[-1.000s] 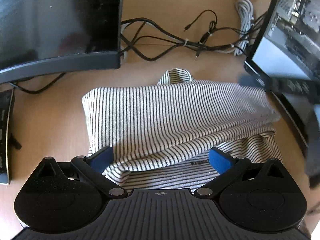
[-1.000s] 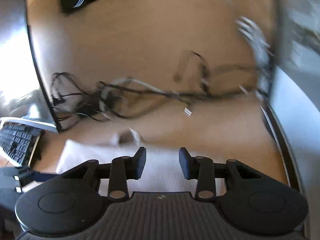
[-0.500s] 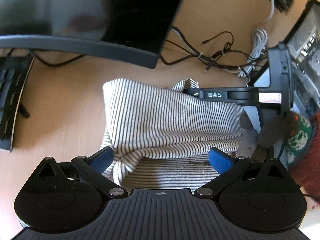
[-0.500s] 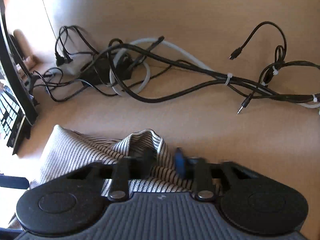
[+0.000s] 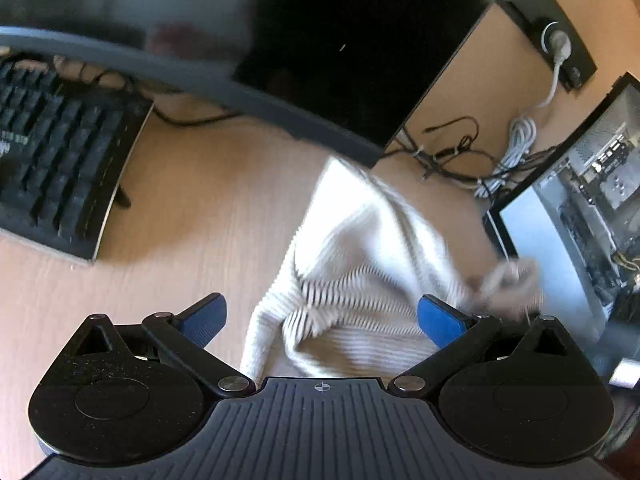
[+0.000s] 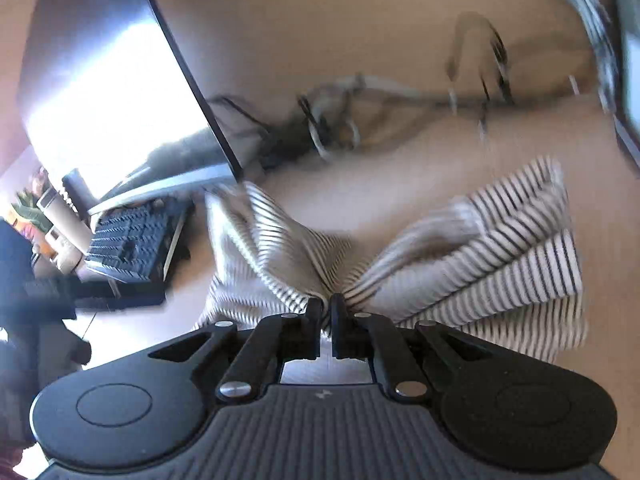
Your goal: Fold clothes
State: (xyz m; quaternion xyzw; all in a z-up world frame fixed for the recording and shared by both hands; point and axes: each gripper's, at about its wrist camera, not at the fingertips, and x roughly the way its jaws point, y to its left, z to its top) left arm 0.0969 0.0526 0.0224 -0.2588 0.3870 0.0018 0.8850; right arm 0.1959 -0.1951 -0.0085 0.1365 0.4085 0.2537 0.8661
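left gripper: fingers spread wide | right gripper: fingers pinched together on striped cloth

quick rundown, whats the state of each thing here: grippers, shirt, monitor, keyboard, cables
left gripper: open, holding nothing, shirt lies between its fingers
right gripper: shut on the shirt, cloth bunched at its tips
striped shirt: pinched, partly lifted, crumpled, not folded flat
monitor: screen dark
keyboard: flat on the desk, untouched
cables: tangled loose on the desk behind the shirt
desk: bare wood around the shirt
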